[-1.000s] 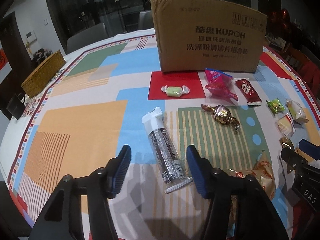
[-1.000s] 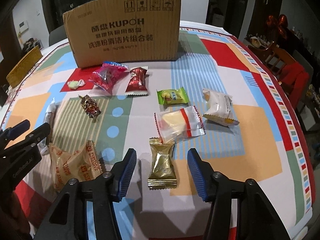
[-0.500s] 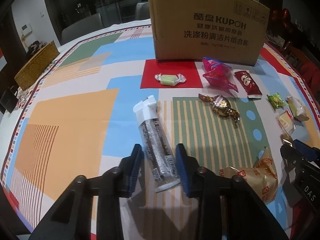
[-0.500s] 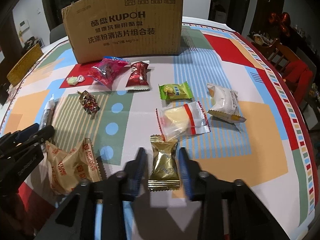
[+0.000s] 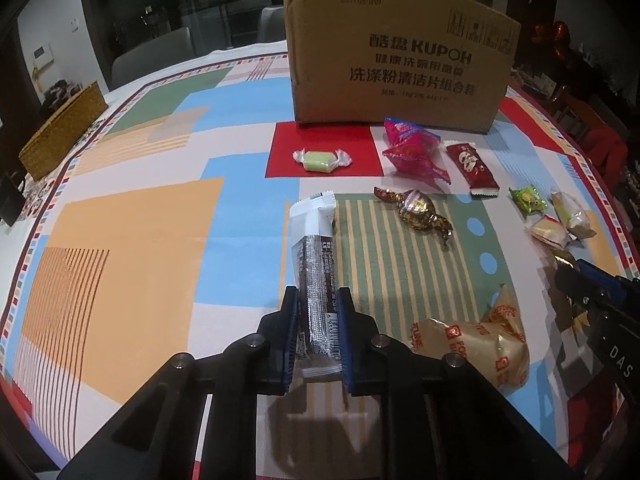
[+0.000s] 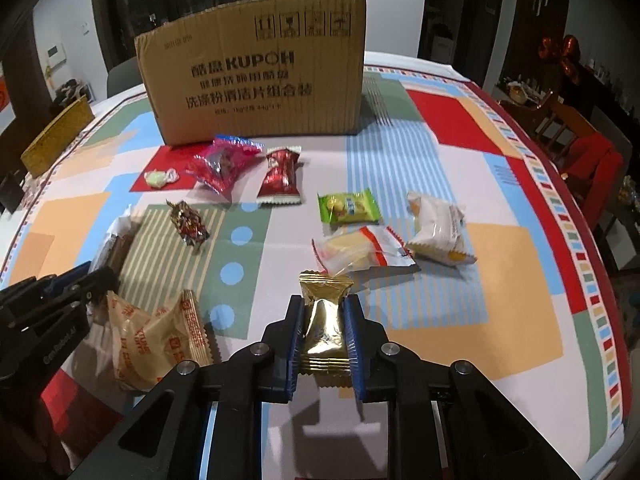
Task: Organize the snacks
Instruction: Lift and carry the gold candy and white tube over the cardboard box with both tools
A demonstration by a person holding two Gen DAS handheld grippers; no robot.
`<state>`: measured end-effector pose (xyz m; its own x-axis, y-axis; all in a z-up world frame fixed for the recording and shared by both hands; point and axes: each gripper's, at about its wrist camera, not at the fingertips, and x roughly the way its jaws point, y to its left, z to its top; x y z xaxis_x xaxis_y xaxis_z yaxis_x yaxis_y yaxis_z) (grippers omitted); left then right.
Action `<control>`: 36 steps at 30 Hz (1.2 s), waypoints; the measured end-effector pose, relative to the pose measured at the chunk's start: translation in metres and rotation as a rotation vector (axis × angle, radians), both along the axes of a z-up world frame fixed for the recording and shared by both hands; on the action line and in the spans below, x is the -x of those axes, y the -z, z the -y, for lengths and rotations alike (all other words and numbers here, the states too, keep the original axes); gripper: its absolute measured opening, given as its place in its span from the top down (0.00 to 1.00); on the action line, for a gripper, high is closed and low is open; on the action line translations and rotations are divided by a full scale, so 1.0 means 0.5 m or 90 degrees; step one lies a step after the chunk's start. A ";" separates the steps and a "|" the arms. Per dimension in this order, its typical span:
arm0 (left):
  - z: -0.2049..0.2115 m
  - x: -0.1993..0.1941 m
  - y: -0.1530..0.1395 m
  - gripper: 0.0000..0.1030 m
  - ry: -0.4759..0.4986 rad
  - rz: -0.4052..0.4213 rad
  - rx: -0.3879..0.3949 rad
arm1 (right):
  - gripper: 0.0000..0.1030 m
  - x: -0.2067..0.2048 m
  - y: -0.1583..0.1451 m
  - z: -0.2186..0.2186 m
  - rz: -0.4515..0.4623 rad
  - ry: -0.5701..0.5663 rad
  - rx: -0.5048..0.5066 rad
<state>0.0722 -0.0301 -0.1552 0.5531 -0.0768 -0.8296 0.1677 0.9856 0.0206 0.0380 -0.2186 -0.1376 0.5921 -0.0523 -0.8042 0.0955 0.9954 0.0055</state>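
Gold-foil snack packet is sitting lengthwise in my right gripper, pinched, while my left gripper is clamping the long bar wrapper, both long axes pointing at the cardboard box.

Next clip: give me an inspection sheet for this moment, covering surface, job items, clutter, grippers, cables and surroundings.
Surface: table under a colour-block tablecloth.
Job's things: long bar wrapper; gold packet; other wrapped snacks loose; cardboard box upright at the back.
Clutter: woven basket at the table's far left edge.
Grippers: left gripper shut on the long bar wrapper; right gripper shut on the gold packet, jaws pinching both sides.
Cables: nothing seen.
Surroundings: dark room, grey chair, red-cushioned chair.
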 end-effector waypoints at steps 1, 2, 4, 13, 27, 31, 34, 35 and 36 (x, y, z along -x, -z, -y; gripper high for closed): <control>0.000 0.003 -0.006 0.82 0.000 0.005 0.000 | 0.79 0.001 -0.005 0.000 0.004 0.000 0.000; -0.001 0.004 -0.010 0.82 0.000 0.009 0.000 | 0.79 0.002 -0.010 0.000 0.008 -0.001 0.000; -0.003 0.009 -0.022 0.82 0.000 0.019 -0.001 | 0.79 0.003 -0.019 0.002 0.016 -0.002 -0.001; -0.006 0.020 -0.072 0.82 0.003 0.053 0.000 | 0.79 0.010 -0.063 0.002 0.051 -0.008 -0.011; -0.011 0.030 -0.146 0.82 0.011 0.100 0.001 | 0.79 0.008 -0.128 0.001 0.099 -0.019 -0.021; -0.012 0.029 -0.161 0.82 0.014 0.107 0.002 | 0.79 0.006 -0.146 -0.002 0.113 -0.023 -0.020; -0.010 0.026 -0.175 0.82 0.017 0.115 0.002 | 0.79 0.001 -0.161 -0.002 0.124 -0.026 -0.017; -0.010 0.025 -0.178 0.82 0.019 0.118 0.002 | 0.79 0.000 -0.165 -0.001 0.128 -0.027 -0.015; -0.008 0.023 -0.184 0.82 0.021 0.121 0.002 | 0.79 -0.003 -0.171 0.000 0.134 -0.029 -0.013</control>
<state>0.0606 -0.0260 -0.0635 0.6973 -0.1004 -0.7097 0.1934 0.9798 0.0514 0.0395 -0.2185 -0.0519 0.7481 -0.0065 -0.6636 0.0453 0.9981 0.0413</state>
